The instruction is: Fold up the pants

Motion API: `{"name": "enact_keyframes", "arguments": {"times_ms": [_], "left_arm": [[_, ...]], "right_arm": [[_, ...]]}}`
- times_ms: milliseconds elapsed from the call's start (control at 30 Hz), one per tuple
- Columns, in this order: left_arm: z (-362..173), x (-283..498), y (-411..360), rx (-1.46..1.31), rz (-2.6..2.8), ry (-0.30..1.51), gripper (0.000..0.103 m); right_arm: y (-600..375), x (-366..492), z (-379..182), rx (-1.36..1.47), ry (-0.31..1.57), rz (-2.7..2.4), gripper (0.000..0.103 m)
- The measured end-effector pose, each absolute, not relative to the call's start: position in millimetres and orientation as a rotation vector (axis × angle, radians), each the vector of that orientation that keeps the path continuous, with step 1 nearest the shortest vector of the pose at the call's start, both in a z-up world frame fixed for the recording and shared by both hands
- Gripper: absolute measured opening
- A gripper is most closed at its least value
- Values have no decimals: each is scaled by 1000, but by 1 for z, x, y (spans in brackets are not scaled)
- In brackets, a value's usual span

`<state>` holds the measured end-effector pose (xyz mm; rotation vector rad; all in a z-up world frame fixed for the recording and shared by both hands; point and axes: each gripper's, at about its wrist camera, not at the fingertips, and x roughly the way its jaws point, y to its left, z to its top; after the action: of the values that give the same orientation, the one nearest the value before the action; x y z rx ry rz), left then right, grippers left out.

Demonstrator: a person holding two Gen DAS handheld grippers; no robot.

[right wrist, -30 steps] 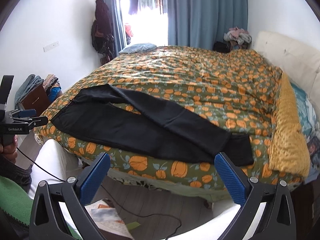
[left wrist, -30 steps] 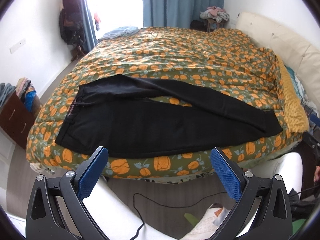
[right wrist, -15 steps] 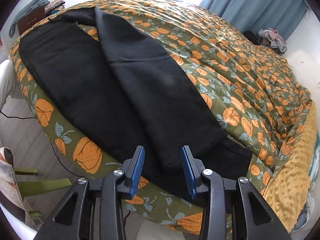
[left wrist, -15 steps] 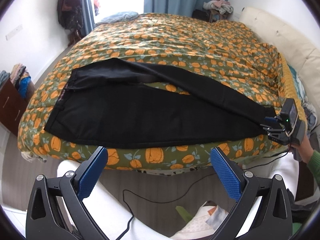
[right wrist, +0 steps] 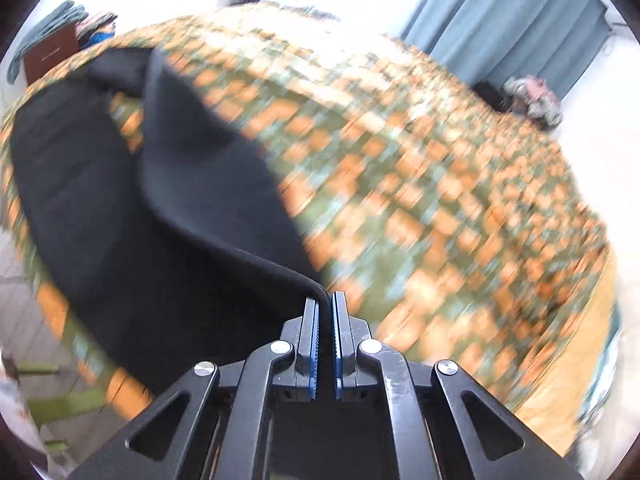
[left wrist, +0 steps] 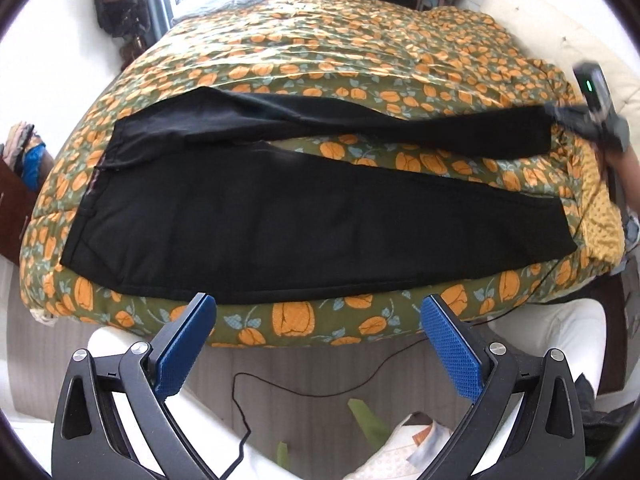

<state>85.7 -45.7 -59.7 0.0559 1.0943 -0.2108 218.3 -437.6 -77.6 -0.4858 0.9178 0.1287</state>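
Note:
Black pants (left wrist: pixel 248 216) lie across the near edge of a bed with an orange-and-green floral cover (left wrist: pixel 360 52), waist at the left, legs pointing right. The near leg lies flat; the far leg (left wrist: pixel 400 128) is lifted at its cuff. My right gripper (right wrist: pixel 326 300) is shut on that cuff, and the black cloth (right wrist: pixel 208 184) trails away from its pads. In the left wrist view the right gripper (left wrist: pixel 560 114) shows blurred at the far right. My left gripper (left wrist: pixel 318 308) hangs open in front of the bed edge, below the pants, with nothing between its blue pads.
White furniture (left wrist: pixel 560 328) and a black cable (left wrist: pixel 304 392) lie on the floor below the bed edge. A yellow blanket (left wrist: pixel 600 208) hangs at the bed's right end. A dark wooden cabinet (left wrist: pixel 12 204) with clothes stands at the left. Blue curtains (right wrist: pixel 508 20) hang behind the bed.
My right gripper swung to the far leg's cuff, shut on it and lifted it away from the near leg. My left gripper moved down and closer to the bed edge, still open.

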Motion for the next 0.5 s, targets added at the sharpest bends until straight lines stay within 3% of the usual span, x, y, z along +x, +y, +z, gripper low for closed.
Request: {"name": "enact_keyframes", "arguments": {"times_ms": [100, 133, 200, 300, 500], "left_arm": [[-56, 88, -50, 72, -221, 1072, 102], [-55, 88, -50, 78, -216, 1064, 102], [-58, 87, -47, 76, -194, 1062, 102], [-74, 97, -34, 22, -156, 1127, 102], [-102, 127, -11, 43, -78, 1150, 102]], "right_arm": [[-485, 323, -20, -429, 839, -18, 10], [-506, 359, -10, -377, 859, -78, 30], [-548, 401, -3, -254, 873, -213, 54], [-580, 397, -19, -115, 828, -306, 56], [-582, 301, -116, 141, 919, -193, 56]]}}
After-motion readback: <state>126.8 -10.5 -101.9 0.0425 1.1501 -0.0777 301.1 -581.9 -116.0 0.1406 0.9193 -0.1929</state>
